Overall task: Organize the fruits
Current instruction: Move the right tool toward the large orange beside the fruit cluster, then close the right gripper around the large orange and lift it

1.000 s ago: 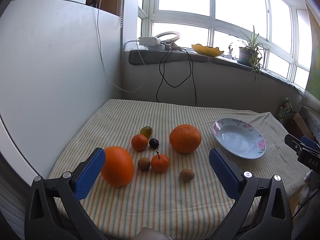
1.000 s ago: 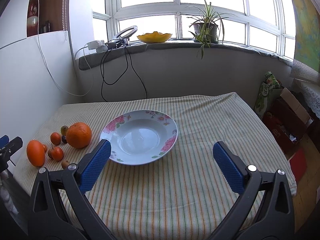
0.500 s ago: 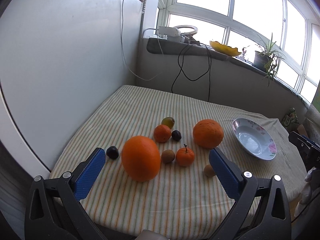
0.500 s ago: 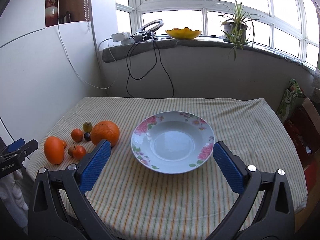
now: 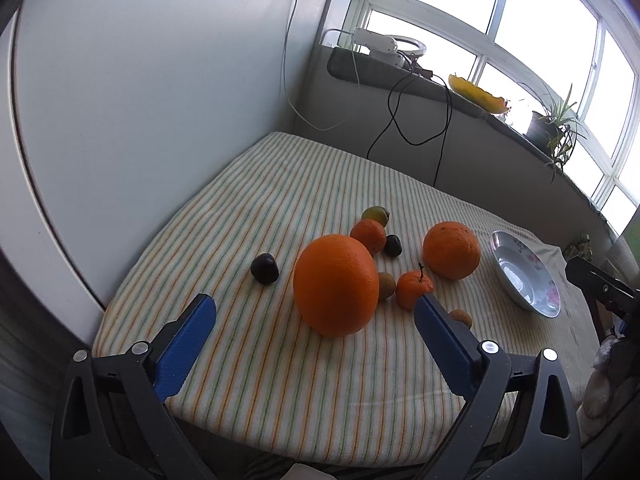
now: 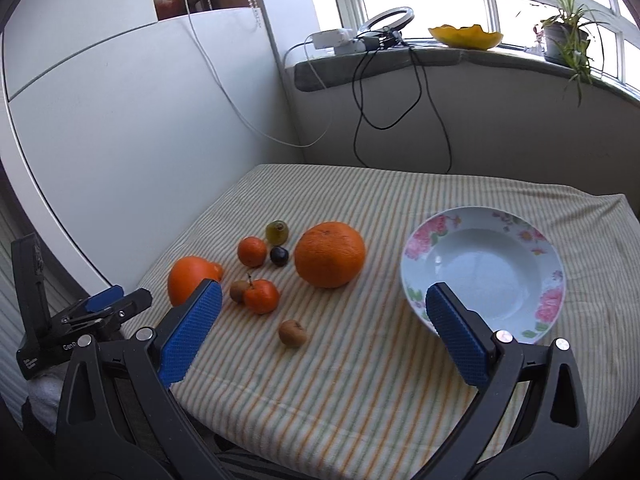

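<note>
A large oval orange (image 5: 336,284) stands on its end, long axis tipped slightly from upright, near the front of a table (image 5: 280,380) draped in striped cloth. The left gripper (image 5: 316,320) hangs just short of it, jaws wide and closing, nothing between them. The right gripper (image 6: 324,324) holds its jaws spread and empty beside a flowered plate (image 6: 536,240). Smaller fruits cluster behind; a sunlit window sill (image 6: 440,58) rings the room.
</note>
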Demonstrator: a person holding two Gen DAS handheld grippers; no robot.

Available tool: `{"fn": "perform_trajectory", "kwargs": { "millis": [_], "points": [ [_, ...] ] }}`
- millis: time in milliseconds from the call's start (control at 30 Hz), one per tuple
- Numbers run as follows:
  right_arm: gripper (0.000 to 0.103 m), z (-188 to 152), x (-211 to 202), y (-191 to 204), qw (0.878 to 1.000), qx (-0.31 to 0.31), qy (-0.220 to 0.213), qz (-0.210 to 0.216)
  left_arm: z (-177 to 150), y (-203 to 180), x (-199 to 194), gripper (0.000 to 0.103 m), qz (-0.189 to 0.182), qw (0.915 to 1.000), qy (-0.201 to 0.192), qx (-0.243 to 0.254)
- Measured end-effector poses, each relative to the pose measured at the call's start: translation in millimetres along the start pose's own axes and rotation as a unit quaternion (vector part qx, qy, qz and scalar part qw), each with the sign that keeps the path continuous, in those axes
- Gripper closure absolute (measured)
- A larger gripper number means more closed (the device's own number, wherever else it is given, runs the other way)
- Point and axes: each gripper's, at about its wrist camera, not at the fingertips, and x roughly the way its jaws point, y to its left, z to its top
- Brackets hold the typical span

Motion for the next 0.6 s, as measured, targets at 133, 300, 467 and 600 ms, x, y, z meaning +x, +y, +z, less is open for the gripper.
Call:
{"fn": "perform_trajectory", "kwargs": {
  "millis": [133, 300, 467, 600],
  "points": [
    [0.0, 5, 20, 14, 0.999, 0.001, 0.023, 0.041, -3, 5, 8, 0.009, -0.02, 0.9996, 0.014, -0.011],
    [0.0, 12, 45, 36, 0.993, -0.016, 0.055, 0.099, -5, 11, 18, 0.018, -0.052, 0.9977, 0.032, -0.028],
    [0.009, 15, 75, 60, 0.986, -0.049, 0.091, 0.132, -6, 14, 29, 0.02, -0.07, 0.9958, 0.046, -0.037],
    [0.013, 16, 103, 78, 0.978, -0.066, 0.128, 0.152, -6, 14, 35, 0.023, -0.076, 0.9952, 0.05, -0.035]
  ]
}}
